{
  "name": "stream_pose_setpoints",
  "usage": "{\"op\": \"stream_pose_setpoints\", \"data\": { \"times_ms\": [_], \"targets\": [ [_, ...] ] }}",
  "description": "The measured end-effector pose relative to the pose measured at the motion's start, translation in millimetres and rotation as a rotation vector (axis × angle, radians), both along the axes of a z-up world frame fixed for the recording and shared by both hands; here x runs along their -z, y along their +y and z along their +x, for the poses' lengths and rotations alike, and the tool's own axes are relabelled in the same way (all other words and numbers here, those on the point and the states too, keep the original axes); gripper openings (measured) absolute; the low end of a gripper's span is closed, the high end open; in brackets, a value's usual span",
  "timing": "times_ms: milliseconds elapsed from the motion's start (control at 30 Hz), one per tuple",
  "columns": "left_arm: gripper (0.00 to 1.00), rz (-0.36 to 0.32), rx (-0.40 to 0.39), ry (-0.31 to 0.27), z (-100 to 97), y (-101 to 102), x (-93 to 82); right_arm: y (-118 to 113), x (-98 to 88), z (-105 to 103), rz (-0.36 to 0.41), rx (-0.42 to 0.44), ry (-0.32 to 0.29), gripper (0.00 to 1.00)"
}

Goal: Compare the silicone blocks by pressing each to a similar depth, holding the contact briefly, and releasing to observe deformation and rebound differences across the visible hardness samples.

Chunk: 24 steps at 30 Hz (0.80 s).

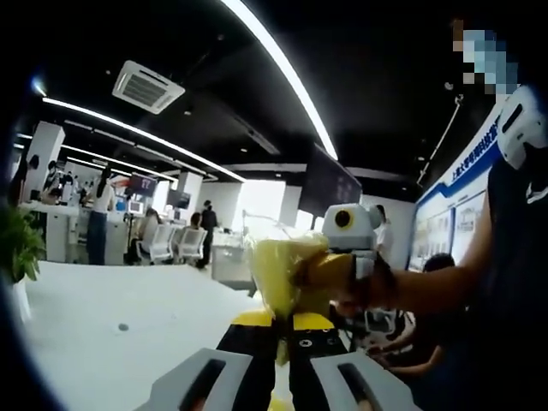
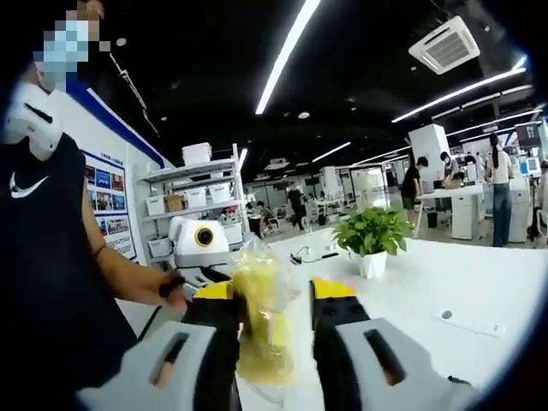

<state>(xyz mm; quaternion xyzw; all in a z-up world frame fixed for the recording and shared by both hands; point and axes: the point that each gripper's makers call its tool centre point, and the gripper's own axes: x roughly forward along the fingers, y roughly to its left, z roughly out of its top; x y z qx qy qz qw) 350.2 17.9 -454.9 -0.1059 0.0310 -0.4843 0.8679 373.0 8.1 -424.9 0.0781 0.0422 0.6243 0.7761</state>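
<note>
White table (image 1: pixel 128 317) under ceiling strip lights in left gripper view; one yellow bagged block (image 1: pixel 287 278) pinched at top of left gripper (image 1: pixel 282 330), jaws nearly closed; right gripper (image 1: pixel 351 257) beyond it. Right gripper view: same bag (image 2: pixel 257 317) between right gripper's (image 2: pixel 274 300) part-open jaws, grip uncertain; one potted plant (image 2: pixel 372 240).

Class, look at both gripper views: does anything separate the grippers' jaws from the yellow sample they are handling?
A clear plastic bag does. The yellow sample sits inside it, so the left gripper and right gripper touch only wrapping. Nothing else visible intervenes.
</note>
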Motion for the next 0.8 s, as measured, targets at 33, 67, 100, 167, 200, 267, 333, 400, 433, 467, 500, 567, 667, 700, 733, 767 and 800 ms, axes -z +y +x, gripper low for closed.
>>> {"op": "stream_pose_setpoints", "data": {
  "times_ms": [33, 67, 100, 167, 200, 267, 333, 400, 433, 467, 500, 567, 667, 700, 733, 767, 800],
  "targets": [
    [0.02, 0.0, -0.002, 0.001, 0.4, 0.3, -0.2, -2.1, -0.7, 6.8, 0.005, 0.038, 0.003, 0.54],
    [0.02, -0.001, -0.002, 0.004, 0.3, 0.8, -0.2, -3.1, -0.3, 10.7, 0.004, 0.059, 0.008, 0.71],
    [0.02, -0.001, -0.001, 0.004, 0.2, 0.8, -0.2, -3.9, -0.2, 13.9, 0.005, 0.074, 0.018, 0.85],
    [0.02, 0.0, -0.002, 0.006, 0.2, 1.0, 0.0, -10.1, 1.7, 21.7, -0.006, 0.107, 0.042, 0.97],
    [0.02, -0.002, 0.001, 0.009, -0.5, 0.7, -0.2, -12.2, 0.5, 22.4, 0.003, 0.101, 0.054, 0.97],
    [0.02, -0.001, 0.0, 0.007, -0.3, 0.5, -0.2, -17.1, -0.5, 26.6, -0.001, 0.116, 0.048, 0.97],
    [0.02, -0.003, 0.003, 0.008, -0.6, -0.4, -0.8, -20.1, -1.1, 27.5, 0.0, 0.126, 0.043, 0.97],
    [0.02, -0.003, 0.004, 0.007, -0.6, -0.9, -1.0, -20.6, -2.3, 27.5, 0.008, 0.129, 0.048, 0.97],
    [0.02, -0.003, 0.004, 0.006, -0.3, -1.2, -1.0, -19.9, -1.9, 26.5, 0.007, 0.13, 0.045, 0.97],
    [0.02, -0.003, 0.005, 0.007, -0.3, -1.5, -1.2, -20.6, -2.7, 26.6, 0.011, 0.13, 0.047, 0.97],
    [0.02, -0.004, 0.005, 0.007, -0.1, -1.8, -1.4, -20.6, -3.4, 26.2, 0.019, 0.129, 0.053, 0.97],
    [0.02, -0.008, 0.007, 0.008, -0.3, -2.5, -1.8, -20.6, -2.4, 26.3, 0.015, 0.135, 0.054, 0.97],
    [0.02, -0.006, 0.01, 0.009, -0.6, -4.0, -1.6, -21.9, -0.1, 28.3, 0.012, 0.14, 0.061, 0.97],
    [0.02, -0.005, 0.009, 0.01, -0.4, -4.0, -1.3, -21.7, 0.6, 27.2, 0.014, 0.14, 0.065, 0.97],
    [0.02, -0.006, 0.009, 0.011, -0.4, -3.9, -1.2, -21.8, 0.6, 27.1, 0.016, 0.14, 0.066, 0.97],
    [0.02, -0.006, 0.009, 0.012, -0.2, -3.8, -1.1, -21.8, 1.2, 26.4, 0.015, 0.141, 0.066, 0.97],
    [0.02, -0.008, 0.008, 0.013, 0.0, -3.3, -1.2, -22.0, 1.5, 26.7, 0.013, 0.142, 0.067, 0.97]
  ]
}}
